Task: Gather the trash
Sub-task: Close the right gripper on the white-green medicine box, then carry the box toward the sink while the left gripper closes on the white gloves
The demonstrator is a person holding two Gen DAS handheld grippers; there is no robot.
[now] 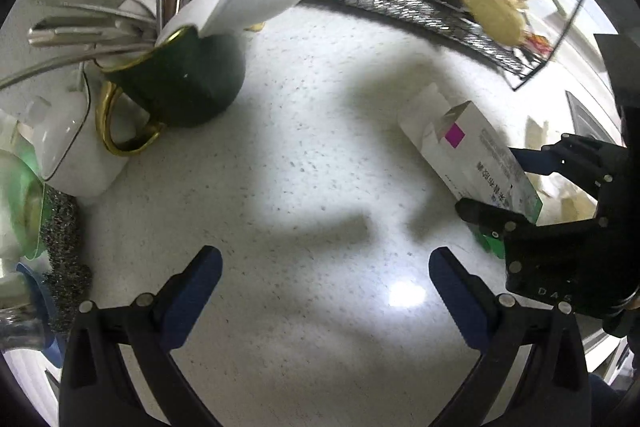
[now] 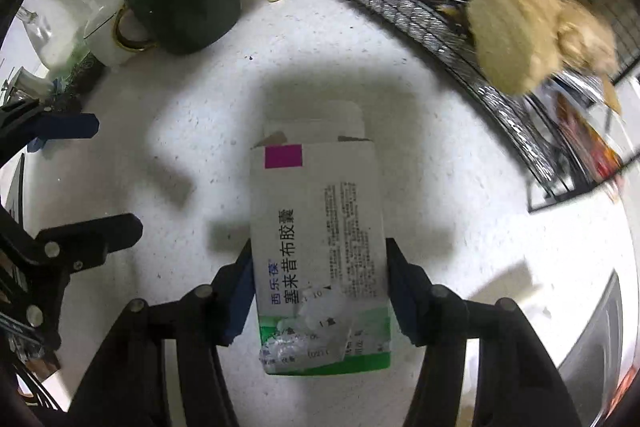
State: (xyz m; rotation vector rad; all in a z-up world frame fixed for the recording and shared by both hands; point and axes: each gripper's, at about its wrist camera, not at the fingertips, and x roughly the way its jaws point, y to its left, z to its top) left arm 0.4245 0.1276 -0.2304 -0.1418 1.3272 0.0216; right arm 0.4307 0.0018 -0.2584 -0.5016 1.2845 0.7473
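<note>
While the right gripper (image 2: 320, 291) points down at the white speckled counter (image 2: 460, 163), a small medicine box (image 2: 316, 247) sits between its two blue pads (image 2: 400, 291). This box is in the middle of the right wrist picture, a bit low. It is white with a pink square near the top, dark writing down its face and a green band at the bottom. Its top flap is open. Both pads touch the sides of the box, so the gripper is pinching it. In the left wrist picture the same box shows at the right side, tilted, with the black right gripper around its lower end. At the bottom of that picture the left gripper (image 1: 325, 269) is spread wide, with nothing between its pads, only bare counter. A dark green mug (image 1: 180, 75) with a gold handle stands in the upper left, full of spoons and forks. A black wire basket (image 2: 400, 7) runs across the upper right, with a lumpy tan thing (image 2: 516, 39) inside it.
</note>
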